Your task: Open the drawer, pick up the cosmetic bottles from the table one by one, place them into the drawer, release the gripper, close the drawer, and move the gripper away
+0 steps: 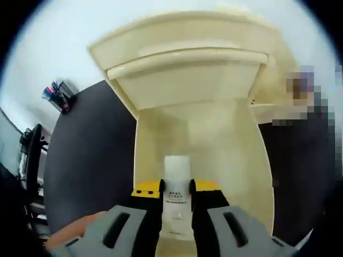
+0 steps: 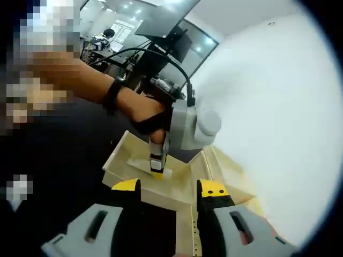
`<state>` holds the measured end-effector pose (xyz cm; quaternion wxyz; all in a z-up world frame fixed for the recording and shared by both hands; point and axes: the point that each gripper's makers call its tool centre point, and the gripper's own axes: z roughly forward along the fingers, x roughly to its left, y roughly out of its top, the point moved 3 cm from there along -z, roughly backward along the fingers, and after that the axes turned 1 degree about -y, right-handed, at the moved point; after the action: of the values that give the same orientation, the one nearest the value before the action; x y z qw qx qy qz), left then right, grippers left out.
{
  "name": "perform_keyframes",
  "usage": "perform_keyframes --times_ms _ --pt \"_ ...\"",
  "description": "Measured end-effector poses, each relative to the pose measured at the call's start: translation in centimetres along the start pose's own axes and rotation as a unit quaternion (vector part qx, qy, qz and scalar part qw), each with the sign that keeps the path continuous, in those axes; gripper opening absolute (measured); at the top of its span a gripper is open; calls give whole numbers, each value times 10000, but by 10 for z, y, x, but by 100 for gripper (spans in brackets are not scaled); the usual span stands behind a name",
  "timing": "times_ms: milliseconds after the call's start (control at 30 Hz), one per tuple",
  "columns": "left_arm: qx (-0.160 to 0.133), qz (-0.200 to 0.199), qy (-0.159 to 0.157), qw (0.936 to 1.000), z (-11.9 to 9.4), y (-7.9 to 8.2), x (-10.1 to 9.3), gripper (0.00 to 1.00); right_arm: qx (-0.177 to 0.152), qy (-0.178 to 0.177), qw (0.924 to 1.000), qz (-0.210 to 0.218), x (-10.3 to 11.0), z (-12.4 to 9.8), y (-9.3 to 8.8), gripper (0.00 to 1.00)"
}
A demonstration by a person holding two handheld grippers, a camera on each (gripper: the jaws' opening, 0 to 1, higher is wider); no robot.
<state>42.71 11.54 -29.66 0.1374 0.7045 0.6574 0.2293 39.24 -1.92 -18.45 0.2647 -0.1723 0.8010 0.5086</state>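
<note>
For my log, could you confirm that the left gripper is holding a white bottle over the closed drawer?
Not quite: the drawer is open, not closed. The left gripper view shows its cream interior pulled out beneath the bottle, which the left gripper does hold between its jaws. The right gripper view shows the same open drawer.

Left tool point(image 1: 177, 187) is clamping shut, angling downward. Right tool point(image 2: 163, 187) is hovering, its jaws standing apart.
</note>
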Motion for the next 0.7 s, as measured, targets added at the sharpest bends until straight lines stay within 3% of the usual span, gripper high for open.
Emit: perform_keyframes --times_ms 467,700 --pt "-224 133 -65 9996 -4 11 2 17 39 7 10000 -21 5 -1 -5 38" --pt "-722 109 -101 9973 -30 19 6 17 -71 24 10000 37 5 -11 -1 38"
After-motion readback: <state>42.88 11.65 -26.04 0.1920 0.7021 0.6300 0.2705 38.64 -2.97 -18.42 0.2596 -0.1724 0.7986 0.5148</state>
